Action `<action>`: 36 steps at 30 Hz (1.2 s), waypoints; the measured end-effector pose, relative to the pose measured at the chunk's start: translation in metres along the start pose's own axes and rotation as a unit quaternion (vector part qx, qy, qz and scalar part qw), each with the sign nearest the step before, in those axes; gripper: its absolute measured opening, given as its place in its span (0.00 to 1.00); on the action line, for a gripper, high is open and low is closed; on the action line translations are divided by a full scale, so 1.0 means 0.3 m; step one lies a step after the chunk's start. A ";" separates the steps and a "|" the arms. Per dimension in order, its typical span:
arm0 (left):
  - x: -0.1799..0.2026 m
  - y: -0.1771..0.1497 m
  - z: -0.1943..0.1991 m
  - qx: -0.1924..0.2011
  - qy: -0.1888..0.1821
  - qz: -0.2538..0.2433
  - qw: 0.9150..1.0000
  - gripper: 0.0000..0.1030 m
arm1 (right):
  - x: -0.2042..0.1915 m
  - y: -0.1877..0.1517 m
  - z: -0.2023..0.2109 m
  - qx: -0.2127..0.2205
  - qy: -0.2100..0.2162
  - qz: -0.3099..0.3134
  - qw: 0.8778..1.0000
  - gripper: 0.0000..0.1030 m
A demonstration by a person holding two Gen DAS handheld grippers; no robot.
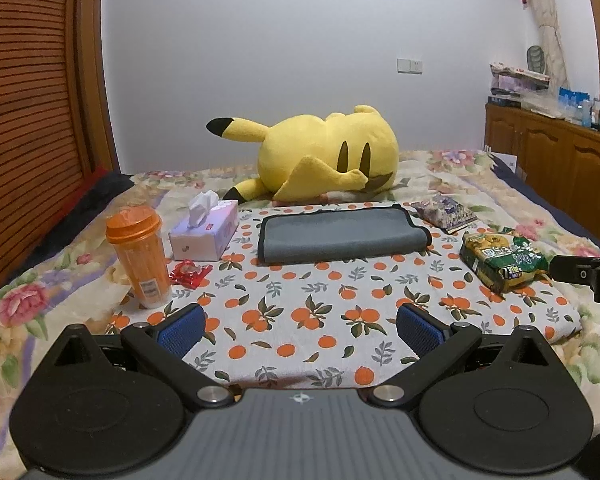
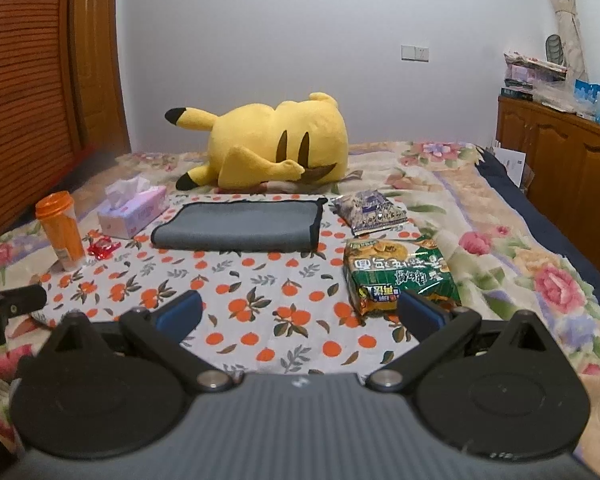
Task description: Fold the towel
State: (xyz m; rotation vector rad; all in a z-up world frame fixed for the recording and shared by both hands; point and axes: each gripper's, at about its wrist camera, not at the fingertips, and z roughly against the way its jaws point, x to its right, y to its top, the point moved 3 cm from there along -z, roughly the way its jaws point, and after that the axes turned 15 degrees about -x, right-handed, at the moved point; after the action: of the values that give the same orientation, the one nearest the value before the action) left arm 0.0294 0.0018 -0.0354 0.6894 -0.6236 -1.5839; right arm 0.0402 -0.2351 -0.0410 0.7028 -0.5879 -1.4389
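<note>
Grey and edged in black, one towel lies folded flat at the centre of the left wrist view, on one orange-print cloth spread over a floral bedspread. Behind it, upper centre, sprawls one yellow plush toy.

Count the left side of the frame: one orange tumbler standing upright, one tissue box just beside it, one small red wrapper between them. On the right there are two snack packs, a green one and a purple one further up.

Low in the frame, the left gripper hangs above the cloth with its two blue pads spread wide, grasping nothing.

Over to the right wrist view: same towel at centre left, well apart from the right gripper, whose jaws are also parted and hold nothing. One blue pad overlaps the green pack in the picture; touching or not, I cannot tell.
</note>
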 end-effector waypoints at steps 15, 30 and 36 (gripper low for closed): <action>0.001 0.000 0.028 0.025 0.000 -0.001 1.000 1.00 | 0.000 0.000 0.033 0.030 -0.002 0.001 1.000 1.00; -0.003 0.002 0.044 0.040 -0.001 0.003 0.999 1.00 | 0.003 -0.001 0.063 0.057 -0.002 -0.002 0.998 1.00; -0.003 0.002 0.044 0.040 -0.001 0.003 0.999 1.00 | 0.003 -0.001 0.062 0.057 -0.002 -0.001 0.998 1.00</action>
State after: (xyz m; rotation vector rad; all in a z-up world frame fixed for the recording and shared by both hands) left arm 0.0201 0.0028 -0.0260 0.7450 -0.6920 -1.5609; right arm 0.0263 -0.2374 -0.0286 0.7916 -0.6767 -1.4174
